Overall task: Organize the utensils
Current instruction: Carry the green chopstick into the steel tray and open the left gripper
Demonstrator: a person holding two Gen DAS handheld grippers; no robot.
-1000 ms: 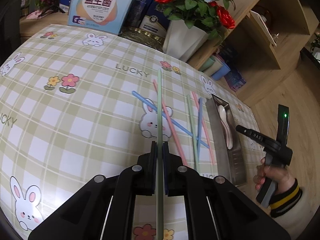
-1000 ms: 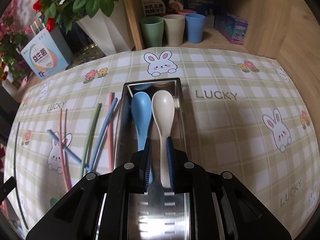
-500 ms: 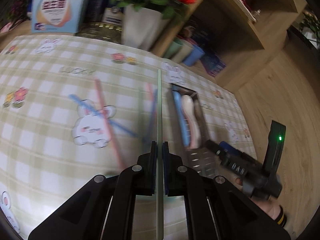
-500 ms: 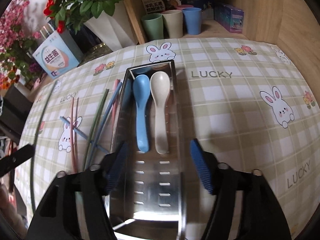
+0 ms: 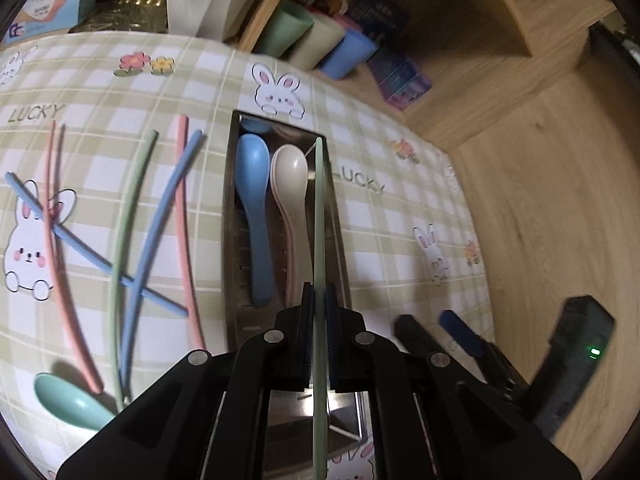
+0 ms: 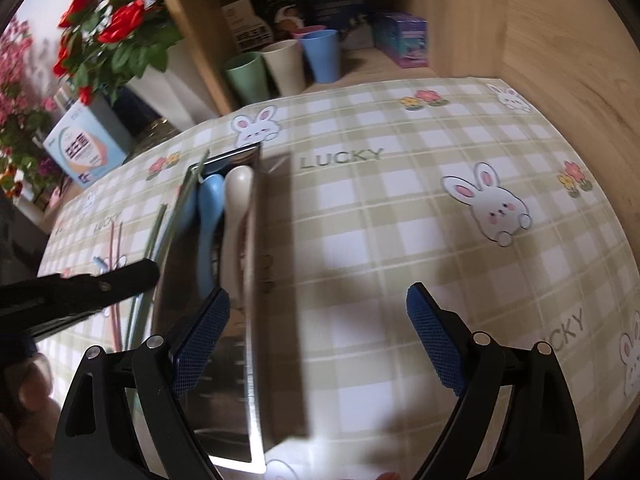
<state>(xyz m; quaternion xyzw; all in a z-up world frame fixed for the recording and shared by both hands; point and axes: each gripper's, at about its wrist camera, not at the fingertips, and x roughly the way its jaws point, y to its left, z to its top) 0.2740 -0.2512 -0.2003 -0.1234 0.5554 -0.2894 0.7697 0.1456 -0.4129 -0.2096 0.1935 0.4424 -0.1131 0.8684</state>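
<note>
A: Why's our left gripper (image 5: 319,300) clamped on the green chopstick (image 5: 319,216) over the metal tray (image 5: 230,216)?

B: Lining it up w/ the spoons. Right gripper (image 6: 318,344) is opening, nothing between.

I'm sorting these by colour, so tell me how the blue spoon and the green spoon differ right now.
The blue spoon lies inside the metal tray, beside a cream spoon; the green spoon lies on the tablecloth, outside the tray. The blue spoon shows whole, bowl and handle, while only the green spoon's bowl is visible, its handle hidden behind the left gripper. Neither spoon is held by a gripper.
</note>
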